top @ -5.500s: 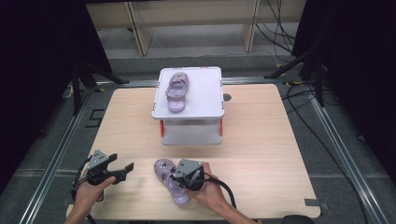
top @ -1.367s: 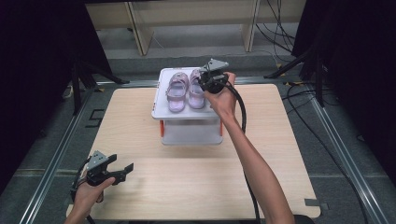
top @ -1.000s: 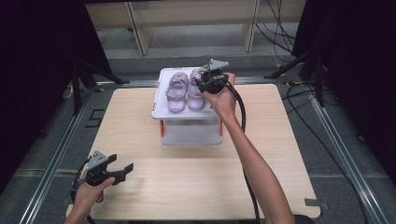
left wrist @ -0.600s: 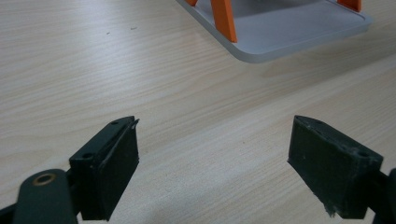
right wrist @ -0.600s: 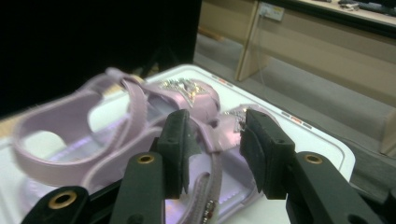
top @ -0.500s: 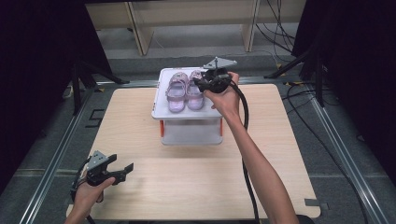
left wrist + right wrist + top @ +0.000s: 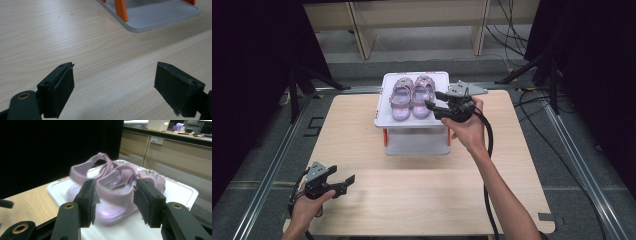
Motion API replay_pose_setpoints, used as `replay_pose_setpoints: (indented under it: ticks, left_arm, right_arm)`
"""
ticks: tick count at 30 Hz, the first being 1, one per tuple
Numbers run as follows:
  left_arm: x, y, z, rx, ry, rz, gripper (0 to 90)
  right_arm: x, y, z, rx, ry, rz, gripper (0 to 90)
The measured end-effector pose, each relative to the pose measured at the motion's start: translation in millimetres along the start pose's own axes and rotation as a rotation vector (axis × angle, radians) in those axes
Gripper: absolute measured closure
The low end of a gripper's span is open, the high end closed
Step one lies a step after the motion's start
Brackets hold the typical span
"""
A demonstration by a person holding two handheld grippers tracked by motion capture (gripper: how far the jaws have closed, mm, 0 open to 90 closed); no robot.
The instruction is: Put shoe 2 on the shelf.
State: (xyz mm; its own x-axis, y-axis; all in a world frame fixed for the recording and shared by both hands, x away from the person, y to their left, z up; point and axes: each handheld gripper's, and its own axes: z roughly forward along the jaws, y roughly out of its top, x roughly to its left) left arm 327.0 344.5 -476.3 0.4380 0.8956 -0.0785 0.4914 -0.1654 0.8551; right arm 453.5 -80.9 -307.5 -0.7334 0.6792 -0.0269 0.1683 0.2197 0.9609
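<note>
A pale wooden table (image 7: 362,135) stood on a grey floor (image 7: 422,52), framed by metal rails (image 7: 267,175). Behind it ran light wooden furniture legs (image 7: 362,30) and loose black cables (image 7: 512,20) — dark curtains (image 7: 257,50) closed in both sides. Farther off, a long wooden counter (image 7: 175,152) was lit evenly.

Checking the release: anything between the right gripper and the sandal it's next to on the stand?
Nothing visible. The right gripper is open beside the right sandal on the white stand, its jaws just opened. The left sandal lies on the far side.
</note>
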Motion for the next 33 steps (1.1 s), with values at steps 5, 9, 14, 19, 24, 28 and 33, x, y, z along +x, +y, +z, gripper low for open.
replay_pose_setpoints:
  ticks: [5, 9, 14, 19, 24, 28, 33]
  left_arm:
    - [1.4, -1.5, 1.9, 0.008, 0.010, -0.005, 15.6]
    - [0.3, -0.7, 1.7, 0.001, 0.004, -0.001, 15.6]
    - [1.3, -0.1, 0.4, -0.001, 0.011, -0.004, 15.6]
    - [1.4, 0.0, -0.1, 0.005, 0.010, 0.001, 15.6]
    - [0.8, -0.6, 0.9, -0.005, 0.006, -0.006, 15.6]
    - [0.5, 0.0, 0.3, -0.005, 0.005, -0.005, 15.6]
    - [-0.3, -0.6, -0.3, -0.008, -0.004, 0.005, 15.6]
  right_arm:
    - [8.5, -19.8, -12.8, -0.037, 0.048, 0.036, 48.7]
    - [10.0, -31.7, -18.6, -0.032, 0.093, 0.089, 48.1]
    - [11.1, -42.4, -28.4, -0.016, 0.081, 0.072, 46.4]
    - [13.0, -55.9, -34.6, 0.019, 0.076, 0.074, 44.0]
    - [17.1, -67.0, -37.5, 0.039, 0.062, 0.048, 42.9]
    - [19.2, -73.1, -43.2, 0.062, 0.079, 0.057, 42.4]
    - [18.4, -83.1, -52.8, 0.046, 0.079, 0.054, 42.3]
